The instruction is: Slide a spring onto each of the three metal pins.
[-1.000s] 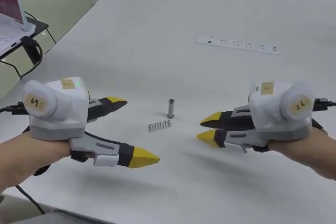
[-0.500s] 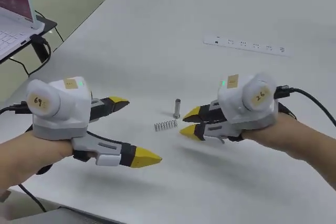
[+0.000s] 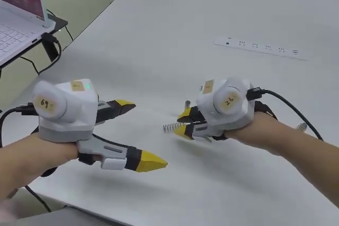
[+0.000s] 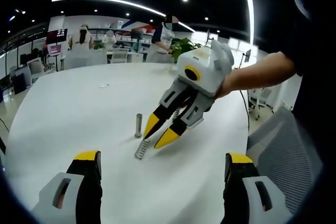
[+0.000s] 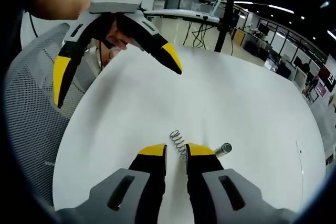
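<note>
The white table [image 3: 159, 35] stretches ahead of me, with a white power strip [image 3: 261, 48] lying flat on its far side. Off to my left an open laptop [image 3: 18, 14] sits on a black stand [image 3: 57, 24] — a dark cable [image 3: 33, 66] loops beneath it. A grey mesh chair [image 5: 31, 114] stands at the table's edge, and a leafy plant [image 4: 185, 47] is beyond the far side.

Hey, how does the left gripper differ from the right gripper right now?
The left gripper has jaws spread wide; the right gripper has them nearly together, tips either side of the spring. The left gripper hangs clear of the spring; the right gripper is down at it. Both have yellow tips and white bodies.
</note>
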Demonstrator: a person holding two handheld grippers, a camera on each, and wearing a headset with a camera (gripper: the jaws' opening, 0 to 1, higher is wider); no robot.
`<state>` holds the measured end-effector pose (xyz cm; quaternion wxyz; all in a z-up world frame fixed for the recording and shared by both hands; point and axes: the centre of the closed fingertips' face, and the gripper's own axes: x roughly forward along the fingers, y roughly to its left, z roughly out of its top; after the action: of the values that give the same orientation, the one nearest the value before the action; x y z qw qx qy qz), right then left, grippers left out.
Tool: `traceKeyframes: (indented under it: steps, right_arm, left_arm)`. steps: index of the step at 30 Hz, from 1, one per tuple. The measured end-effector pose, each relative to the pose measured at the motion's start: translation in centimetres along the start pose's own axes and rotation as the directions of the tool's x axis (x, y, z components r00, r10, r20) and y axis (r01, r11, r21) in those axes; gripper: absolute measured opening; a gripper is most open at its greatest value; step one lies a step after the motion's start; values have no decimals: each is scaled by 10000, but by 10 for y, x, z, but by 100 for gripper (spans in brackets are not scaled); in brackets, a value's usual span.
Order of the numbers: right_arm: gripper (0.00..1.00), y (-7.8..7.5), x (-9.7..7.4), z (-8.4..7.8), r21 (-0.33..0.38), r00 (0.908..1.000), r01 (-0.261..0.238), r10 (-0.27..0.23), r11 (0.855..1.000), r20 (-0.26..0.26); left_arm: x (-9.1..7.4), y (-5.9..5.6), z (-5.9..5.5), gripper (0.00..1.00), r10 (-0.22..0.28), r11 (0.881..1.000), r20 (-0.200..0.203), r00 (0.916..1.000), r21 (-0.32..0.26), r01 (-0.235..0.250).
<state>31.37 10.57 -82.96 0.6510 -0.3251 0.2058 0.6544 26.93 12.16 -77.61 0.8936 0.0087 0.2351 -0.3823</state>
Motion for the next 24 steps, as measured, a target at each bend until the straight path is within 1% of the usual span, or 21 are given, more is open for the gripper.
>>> traceKeyframes:
  steps: [5, 6, 8, 13, 19, 23, 24]
  right_arm:
    - [12, -4, 8, -6, 88, 9995, 109, -107, 9999, -305]
    - [12, -5, 8, -6, 91, 9994, 156, -153, 9998, -298]
    - [11, -6, 10, -7, 258, 9994, 113, -104, 9996, -329]
    - [11, -4, 10, -15, 304, 9984, 52, -35, 9995, -558]
    - [9, 1, 10, -24, 237, 9961, -59, 80, 9997, -879]
    - [8, 2, 9, -23, -71, 9966, -30, 24, 10000, -829]
    - [8, 3, 8, -23, -108, 9964, -45, 36, 9999, -851]
  left_arm:
    - [-1, 1, -1, 94, 15, 10000, -30, 10000, -42, -15]
    - [-1, 0, -1, 94, 11, 10000, -33, 10000, -39, -11]
    - [-2, 0, -2, 94, -1, 10000, -40, 10000, -41, 1]
    - [-3, 0, -1, 94, 49, 10000, -14, 10000, -68, -49]
    - [-1, -2, -2, 94, 4, 10000, -38, 10000, -80, -5]
    - [1, -5, -1, 94, -75, 10000, -95, 9999, -47, 74]
    - [1, -4, -1, 94, -101, 9999, -85, 9999, -34, 101]
